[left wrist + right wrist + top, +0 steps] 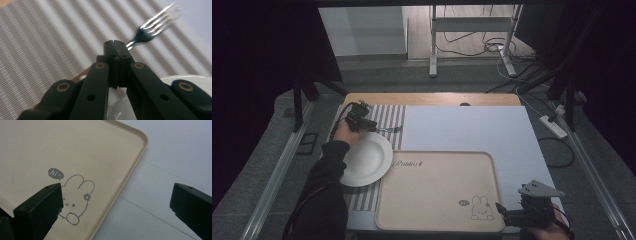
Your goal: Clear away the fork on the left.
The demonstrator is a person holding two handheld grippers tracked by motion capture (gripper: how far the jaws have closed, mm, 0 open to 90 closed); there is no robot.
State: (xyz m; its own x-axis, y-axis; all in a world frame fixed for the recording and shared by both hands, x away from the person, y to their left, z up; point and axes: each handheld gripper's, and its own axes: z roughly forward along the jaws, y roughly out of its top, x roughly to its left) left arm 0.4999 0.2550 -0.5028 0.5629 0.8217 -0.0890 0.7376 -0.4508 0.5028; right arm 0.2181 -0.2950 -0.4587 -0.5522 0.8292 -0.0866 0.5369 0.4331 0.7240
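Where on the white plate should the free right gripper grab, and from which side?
Take the plate by its raised rim on the tray side, jaws straddling the edge from the right. The shallow, flat-lying dish offers only that lip, and the left gripper, shut on the fork, occupies the far-left side.

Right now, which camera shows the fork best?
The left gripper view: the fork is close, tines clear though blurred, its handle clamped in the shut jaws. The high view shows it small over the striped mat.
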